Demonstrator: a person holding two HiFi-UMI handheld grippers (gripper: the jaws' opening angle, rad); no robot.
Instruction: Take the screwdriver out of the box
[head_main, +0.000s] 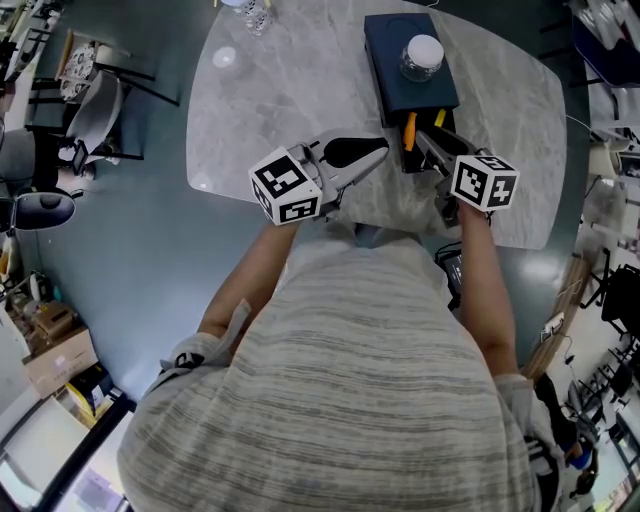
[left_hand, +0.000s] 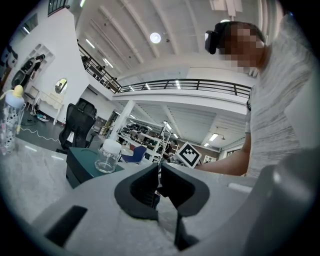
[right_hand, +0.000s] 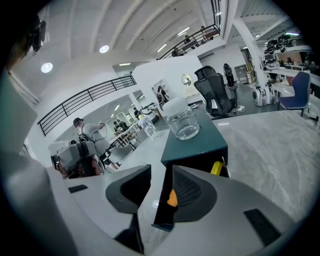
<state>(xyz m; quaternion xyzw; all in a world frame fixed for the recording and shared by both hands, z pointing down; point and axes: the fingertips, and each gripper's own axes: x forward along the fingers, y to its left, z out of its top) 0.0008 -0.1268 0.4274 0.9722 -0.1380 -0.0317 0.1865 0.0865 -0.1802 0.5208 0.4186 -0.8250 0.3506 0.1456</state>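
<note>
I see bare table (head_main: 290, 110) left of the box (head_main: 388, 55) and a narrower bare strip right of it. A jar (head_main: 422, 55) stands on the box's top, blocking any pass over it; the box's near end stands open.

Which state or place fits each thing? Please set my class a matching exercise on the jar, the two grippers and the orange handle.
Things:
1. glass jar
2. left gripper
3. right gripper
4. orange handle

Places or states:
A. jaws apart
B. on top of the box
C. inside the box's open end
D. jaws together

Pairs: 1-B, 2-D, 3-A, 4-C
</note>
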